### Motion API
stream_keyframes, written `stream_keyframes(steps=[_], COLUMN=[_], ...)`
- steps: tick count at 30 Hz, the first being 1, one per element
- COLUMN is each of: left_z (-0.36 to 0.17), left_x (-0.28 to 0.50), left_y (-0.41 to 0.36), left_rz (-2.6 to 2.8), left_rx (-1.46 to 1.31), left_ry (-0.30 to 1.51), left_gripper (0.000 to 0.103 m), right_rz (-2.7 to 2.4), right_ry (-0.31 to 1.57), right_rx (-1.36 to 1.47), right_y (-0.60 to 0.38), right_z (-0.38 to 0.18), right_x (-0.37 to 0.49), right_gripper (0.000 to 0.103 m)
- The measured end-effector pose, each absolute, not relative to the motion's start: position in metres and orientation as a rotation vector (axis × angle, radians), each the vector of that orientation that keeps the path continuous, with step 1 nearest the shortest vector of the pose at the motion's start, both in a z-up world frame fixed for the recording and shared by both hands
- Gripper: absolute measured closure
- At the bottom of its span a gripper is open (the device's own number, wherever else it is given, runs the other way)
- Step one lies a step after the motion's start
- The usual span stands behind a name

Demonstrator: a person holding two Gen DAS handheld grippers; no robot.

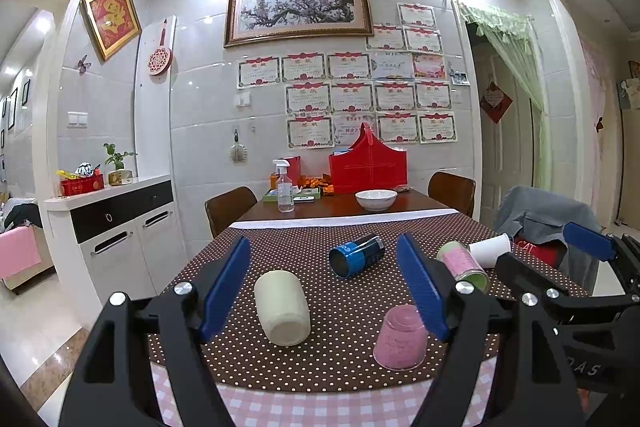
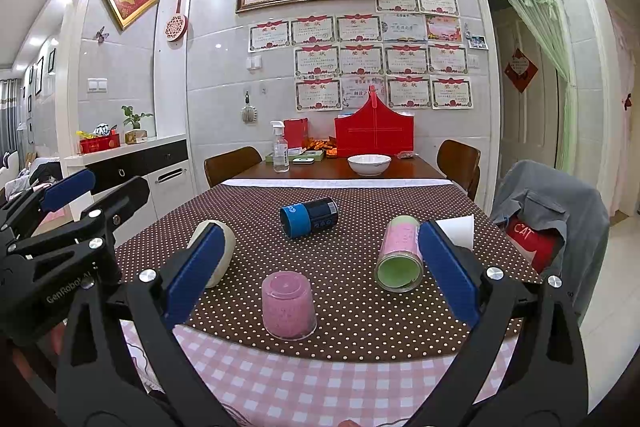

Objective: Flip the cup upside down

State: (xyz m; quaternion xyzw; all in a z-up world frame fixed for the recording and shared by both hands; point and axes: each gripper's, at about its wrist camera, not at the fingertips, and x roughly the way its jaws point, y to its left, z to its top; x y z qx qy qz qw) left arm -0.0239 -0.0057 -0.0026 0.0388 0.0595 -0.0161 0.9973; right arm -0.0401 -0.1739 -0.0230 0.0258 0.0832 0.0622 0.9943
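While both tools hang above the near table edge, the left gripper [image 1: 324, 285] and right gripper [image 2: 320, 263] are spread wide, holding nothing. Pink cup [image 2: 288, 305] stands mouth-down on the dotted cloth [image 2: 360, 315], below and between the right fingers, untouched. Cream cup [image 1: 282, 308] lies sideways between the left fingers.

Five cups sit on the dotted brown cloth. The pink cup [image 2: 288, 307] stands mouth down near the front edge. The cream cup [image 1: 283, 307] lies on its side to the left, base toward the front. The blue cup [image 2: 309, 217] lies on its side farther back, in the middle. The pink-and-green cup [image 2: 400, 254] lies on its side to the right, with the white paper cup [image 1: 490, 250] lying just behind it
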Motion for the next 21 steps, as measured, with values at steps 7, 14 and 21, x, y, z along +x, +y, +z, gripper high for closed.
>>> stream_keyframes(steps=[7, 14, 21], left_z=[-0.0025, -0.0037, -0.0055], left_x=[-0.0239, -0.0224, -0.0232], left_y=[-0.005, -0.0027, 0.0], left_rz=[-0.032, -0.031, -0.031], left_rx=[0.078, 0.076, 0.075], left_ry=[0.12, 0.123, 0.123], left_gripper=[0.028, 0.028, 0.028], right_rz=[0.125, 0.124, 0.124], right_ry=[0.168, 0.168, 0.168], right_rx=[0.051, 0.051, 0.051], right_y=[-0.174, -0.1752, -0.1758], right_z=[-0.0228, -0.0237, -0.0253], right_x=[-0.04, -0.0408, -0.0416], right_gripper=[0.008, 0.008, 0.008])
